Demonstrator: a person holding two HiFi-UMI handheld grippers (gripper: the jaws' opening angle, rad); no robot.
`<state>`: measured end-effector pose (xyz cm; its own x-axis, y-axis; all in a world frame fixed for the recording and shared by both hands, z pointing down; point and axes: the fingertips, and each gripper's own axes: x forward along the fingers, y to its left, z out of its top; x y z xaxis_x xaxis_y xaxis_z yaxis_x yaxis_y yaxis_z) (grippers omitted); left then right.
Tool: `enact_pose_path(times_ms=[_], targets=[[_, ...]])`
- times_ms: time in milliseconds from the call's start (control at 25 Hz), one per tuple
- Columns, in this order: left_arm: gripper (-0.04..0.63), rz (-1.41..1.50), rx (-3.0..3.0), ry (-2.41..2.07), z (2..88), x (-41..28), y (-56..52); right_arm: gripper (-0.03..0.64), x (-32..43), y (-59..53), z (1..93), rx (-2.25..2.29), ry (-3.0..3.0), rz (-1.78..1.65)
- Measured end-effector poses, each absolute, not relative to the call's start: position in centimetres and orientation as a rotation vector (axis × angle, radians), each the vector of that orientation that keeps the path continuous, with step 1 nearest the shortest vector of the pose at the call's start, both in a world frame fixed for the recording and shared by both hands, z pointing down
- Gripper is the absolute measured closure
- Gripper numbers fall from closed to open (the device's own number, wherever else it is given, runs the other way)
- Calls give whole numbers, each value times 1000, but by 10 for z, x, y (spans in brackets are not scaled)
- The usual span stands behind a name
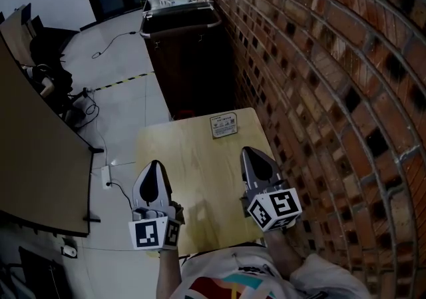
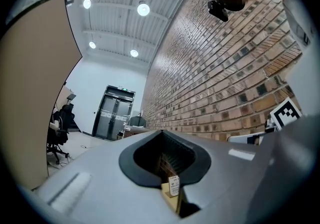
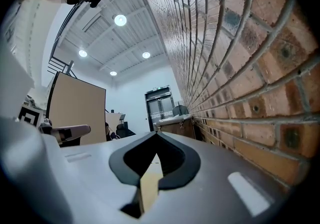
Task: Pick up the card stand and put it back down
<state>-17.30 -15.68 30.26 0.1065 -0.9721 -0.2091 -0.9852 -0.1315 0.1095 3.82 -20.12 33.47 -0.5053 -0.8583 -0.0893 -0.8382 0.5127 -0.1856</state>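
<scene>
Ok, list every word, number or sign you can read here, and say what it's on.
None can be read.
Card stand: printed lines, too small to read.
Glass doors: a band of lettering, blurred.
Marker cubes: black-and-white square patterns only, no words.

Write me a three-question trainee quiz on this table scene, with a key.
1. True or false: the small white card stand stands near the far edge of the light wooden table.
2. The grey right gripper is: A open; B shut and empty; C shut on the card stand.
3. Fill in: the red-brown brick wall runs along the table's ____ side.
Key: 1 true; 2 B; 3 right.
</scene>
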Motion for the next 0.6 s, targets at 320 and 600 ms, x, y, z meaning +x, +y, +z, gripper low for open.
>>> enact_pose_path(times_ms=[320, 600], targets=[[590, 359, -2285, 2043, 303, -174, -158, 617, 36, -204, 335, -1460, 2590, -185], [589, 358, -2281, 2054, 305, -176, -158, 617, 37, -206, 335, -1450, 2583, -184]])
